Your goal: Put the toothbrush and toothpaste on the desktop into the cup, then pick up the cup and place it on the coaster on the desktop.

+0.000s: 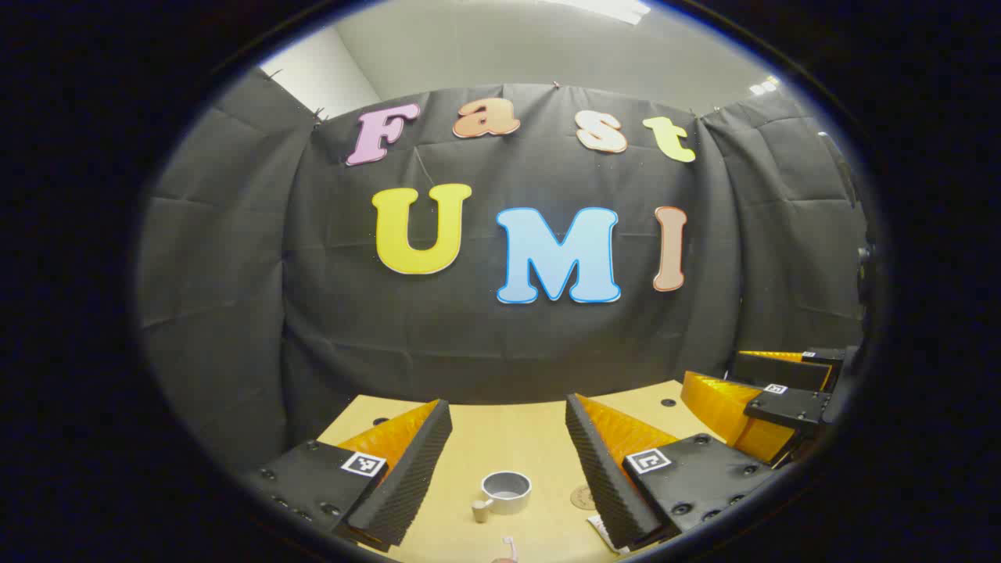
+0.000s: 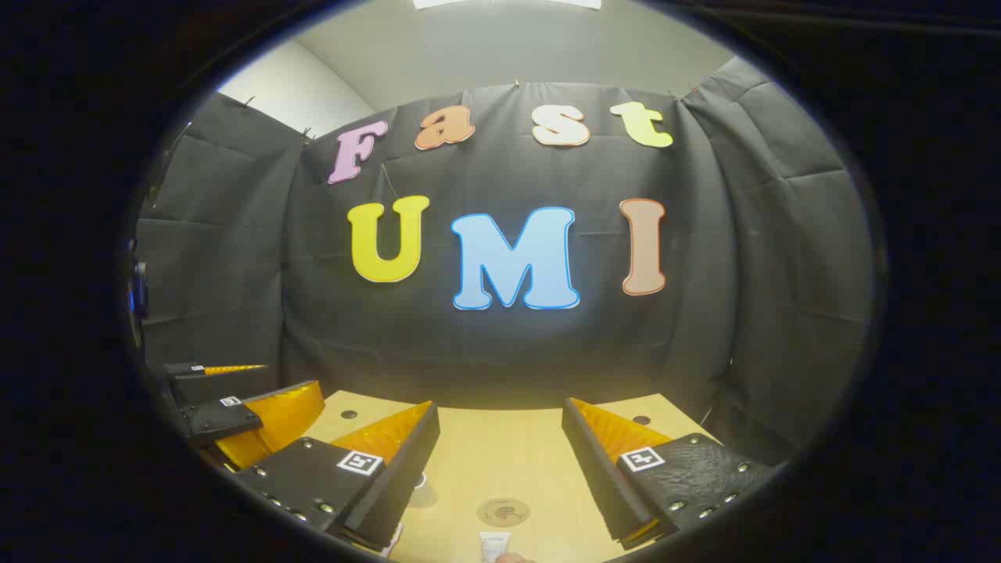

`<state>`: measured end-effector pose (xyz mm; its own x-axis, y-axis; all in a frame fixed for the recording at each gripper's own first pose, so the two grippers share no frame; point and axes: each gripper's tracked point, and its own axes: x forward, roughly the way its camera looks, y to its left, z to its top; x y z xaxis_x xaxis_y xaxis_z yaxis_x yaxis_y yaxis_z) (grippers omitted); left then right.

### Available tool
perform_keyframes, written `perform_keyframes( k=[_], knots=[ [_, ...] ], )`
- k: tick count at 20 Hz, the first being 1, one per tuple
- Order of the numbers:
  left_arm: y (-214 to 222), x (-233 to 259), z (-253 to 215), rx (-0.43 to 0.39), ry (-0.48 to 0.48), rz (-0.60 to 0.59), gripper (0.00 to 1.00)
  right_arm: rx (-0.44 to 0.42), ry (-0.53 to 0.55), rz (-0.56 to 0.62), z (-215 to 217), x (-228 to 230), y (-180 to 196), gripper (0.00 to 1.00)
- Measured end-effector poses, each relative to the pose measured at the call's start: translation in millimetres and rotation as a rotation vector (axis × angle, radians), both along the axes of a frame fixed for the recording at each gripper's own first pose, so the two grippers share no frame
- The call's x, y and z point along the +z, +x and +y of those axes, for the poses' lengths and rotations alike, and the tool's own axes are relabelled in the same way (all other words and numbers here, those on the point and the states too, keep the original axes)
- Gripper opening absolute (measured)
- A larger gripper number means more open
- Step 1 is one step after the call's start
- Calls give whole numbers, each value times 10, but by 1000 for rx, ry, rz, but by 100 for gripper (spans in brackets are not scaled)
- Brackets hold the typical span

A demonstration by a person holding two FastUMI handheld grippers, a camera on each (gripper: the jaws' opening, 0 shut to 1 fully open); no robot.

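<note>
Booth: black cloth wall behind, pale wood bench (image 1: pixel 500 438) below.
Grippers: left gripper (image 1: pixel 508 438) & right gripper (image 2: pixel 500 442) both released, jaws wide, nothing held, well above bench.
Cup (image 1: pixel 507 493): grey, upright, handle toward camera, btwn left fingers.
Coaster (image 2: pixel 503 512): round, brown, flat.
Toothpaste (image 2: pixel 494 546): pale tube, near edge.
Toothbrush (image 1: pixel 508 546): partly seen.
Risk: cup judged easily tipped if nudged during insertion.
</note>
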<state>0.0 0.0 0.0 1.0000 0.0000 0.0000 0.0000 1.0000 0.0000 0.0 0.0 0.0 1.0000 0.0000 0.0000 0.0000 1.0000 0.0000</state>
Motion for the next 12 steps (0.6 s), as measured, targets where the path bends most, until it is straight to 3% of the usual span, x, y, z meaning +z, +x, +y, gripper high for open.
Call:
perform_keyframes(
  k=[1,2,3,5,7,8,12],
  knots=[
    [2,-10,4,2,0,3,95,-1,3,3,-1,-13,3,95],
    [7,-18,8,3,1,7,100,-1,6,9,-2,-16,6,95],
    [13,-28,9,5,3,11,95,-2,8,15,-11,-36,21,95],
    [17,-58,-5,3,5,23,100,-5,8,31,-26,-74,41,94],
    [23,-70,-11,6,4,30,91,-3,9,39,-32,-89,45,94],
    [28,-75,-10,6,5,32,100,-2,11,41,-32,-78,45,95],
    [75,-87,-13,10,6,40,100,1,13,49,-26,-98,60,95]
  ],
)
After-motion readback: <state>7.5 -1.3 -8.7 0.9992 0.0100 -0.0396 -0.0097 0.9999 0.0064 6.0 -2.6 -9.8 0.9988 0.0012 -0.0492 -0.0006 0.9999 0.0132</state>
